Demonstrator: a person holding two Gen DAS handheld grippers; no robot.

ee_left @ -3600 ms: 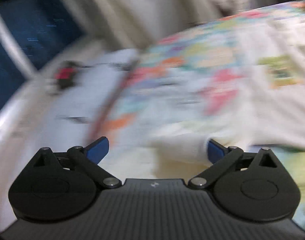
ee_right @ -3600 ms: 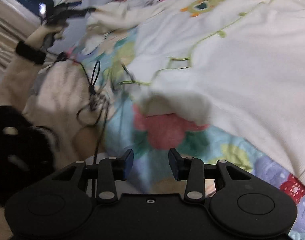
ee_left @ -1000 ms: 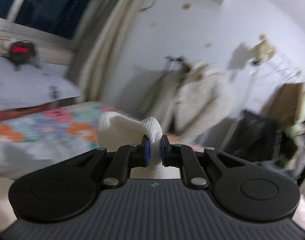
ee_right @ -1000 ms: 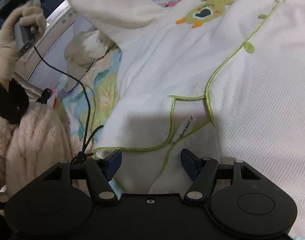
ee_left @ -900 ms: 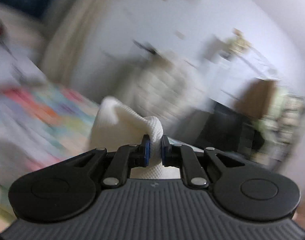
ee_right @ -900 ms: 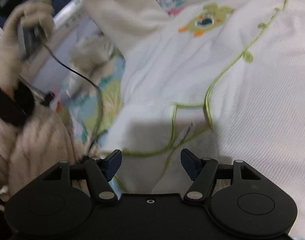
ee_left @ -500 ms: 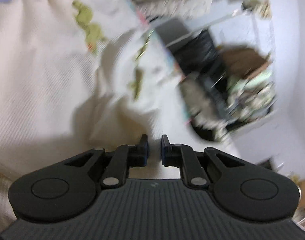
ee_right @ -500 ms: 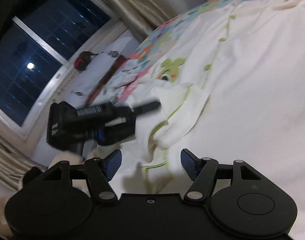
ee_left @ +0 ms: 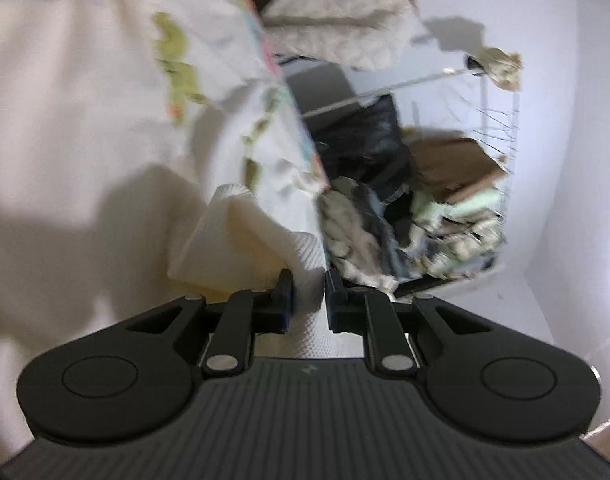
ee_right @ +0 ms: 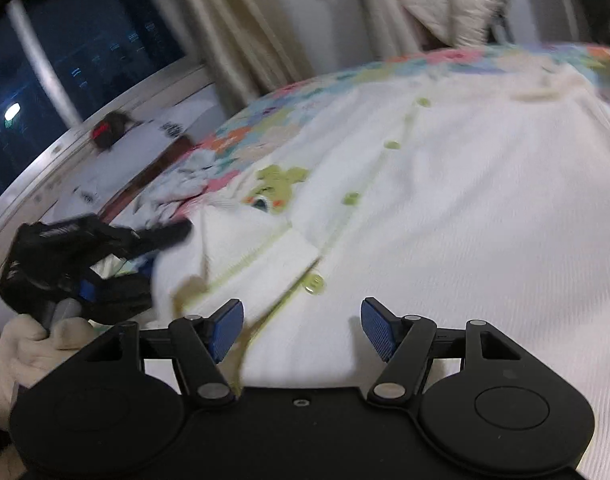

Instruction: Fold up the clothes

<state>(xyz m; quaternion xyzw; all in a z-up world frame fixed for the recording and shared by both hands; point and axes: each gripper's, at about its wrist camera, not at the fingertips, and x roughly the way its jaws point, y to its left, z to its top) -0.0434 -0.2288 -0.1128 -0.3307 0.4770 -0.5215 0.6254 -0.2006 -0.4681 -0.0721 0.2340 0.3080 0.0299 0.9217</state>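
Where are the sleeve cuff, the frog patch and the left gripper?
sleeve cuff [ee_left: 241, 240], left wrist view, its folded end.
frog patch [ee_right: 275, 188], right wrist view, green body.
left gripper [ee_left: 308, 300], left wrist view, between fingertips.

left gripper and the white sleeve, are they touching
Touching. The left wrist view shows the left gripper with its fingers nearly closed on a fold of the white sleeve, the cloth pinched between them.
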